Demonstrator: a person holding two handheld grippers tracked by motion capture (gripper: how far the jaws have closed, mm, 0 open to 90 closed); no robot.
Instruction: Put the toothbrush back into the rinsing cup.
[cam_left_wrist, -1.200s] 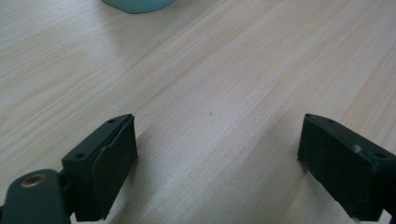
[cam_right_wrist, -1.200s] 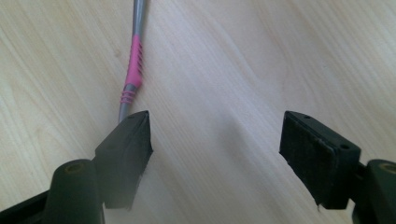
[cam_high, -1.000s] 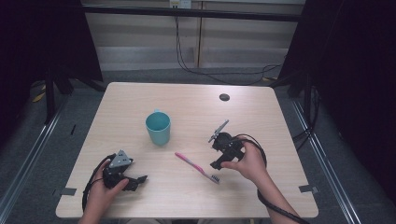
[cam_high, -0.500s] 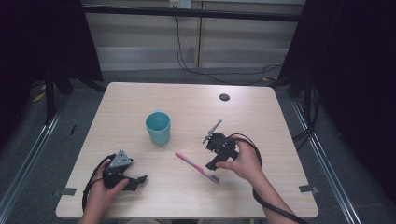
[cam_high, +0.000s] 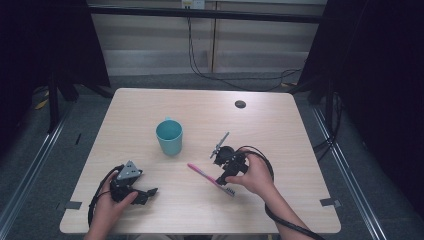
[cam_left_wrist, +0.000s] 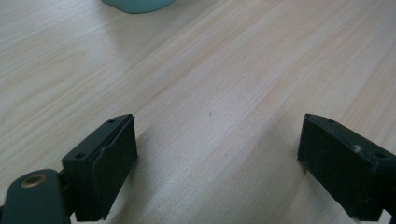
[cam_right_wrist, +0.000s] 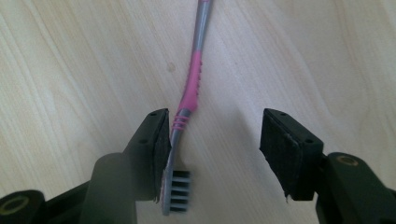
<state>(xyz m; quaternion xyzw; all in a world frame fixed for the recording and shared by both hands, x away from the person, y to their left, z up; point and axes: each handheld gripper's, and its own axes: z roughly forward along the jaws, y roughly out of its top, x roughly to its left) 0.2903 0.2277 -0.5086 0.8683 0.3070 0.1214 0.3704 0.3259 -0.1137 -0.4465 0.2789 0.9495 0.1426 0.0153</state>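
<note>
The pink toothbrush (cam_right_wrist: 189, 100) is laid flat on the table (cam_high: 280, 120), right of the teal cup (cam_high: 169, 136), its bristle head toward the person. The right gripper (cam_right_wrist: 212, 140) is set over its neck, jaws half open and just closing; one pad is touched, the other is apart, so nothing is clamped. The left gripper (cam_left_wrist: 217, 154) is rested wide open on bare wood, nothing held.
</note>
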